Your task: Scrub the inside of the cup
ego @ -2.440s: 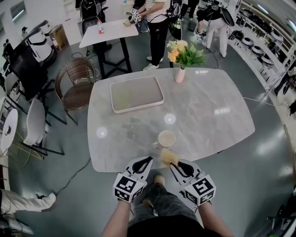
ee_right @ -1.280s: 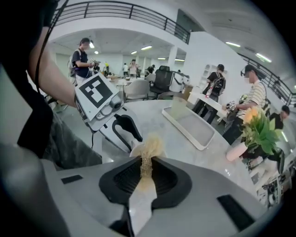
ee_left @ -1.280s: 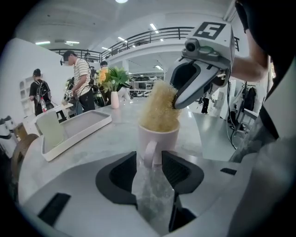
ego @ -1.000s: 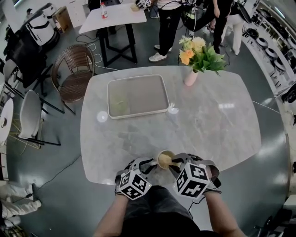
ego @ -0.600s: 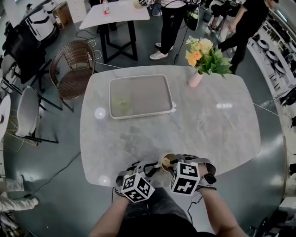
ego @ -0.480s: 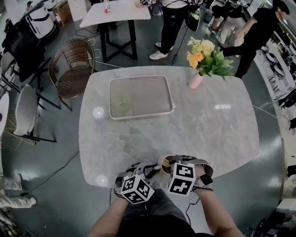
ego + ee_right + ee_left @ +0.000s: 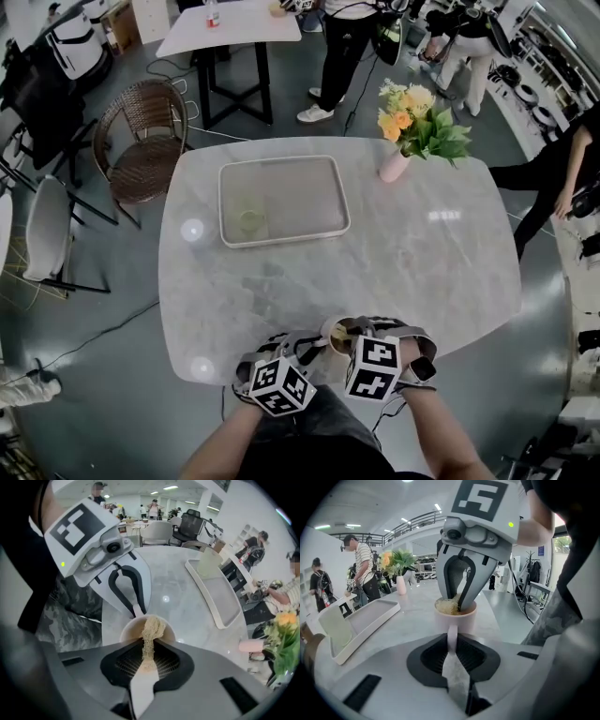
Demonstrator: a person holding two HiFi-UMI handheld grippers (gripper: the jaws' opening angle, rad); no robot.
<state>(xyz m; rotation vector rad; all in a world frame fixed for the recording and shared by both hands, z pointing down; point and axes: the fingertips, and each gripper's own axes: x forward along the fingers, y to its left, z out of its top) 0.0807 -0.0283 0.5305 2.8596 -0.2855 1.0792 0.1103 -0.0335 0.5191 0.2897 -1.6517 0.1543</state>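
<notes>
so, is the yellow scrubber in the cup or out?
In. The right claw, shut on the yellow fibrous scrubber, holds its end inside the pale pink ceramic cup.

Marble table [image 7: 431,272] seen from above: cup [image 7: 334,332] at 6 o'clock between left gripper [image 7: 314,341] and right gripper [image 7: 352,328], tray [image 7: 284,161] at 11 o'clock, flower vase [image 7: 394,167] at 1 o'clock.

Now scrubber [image 7: 152,629] inside cup [image 7: 461,620], handle [image 7: 452,637] between left fingers [image 7: 425,657].
</notes>
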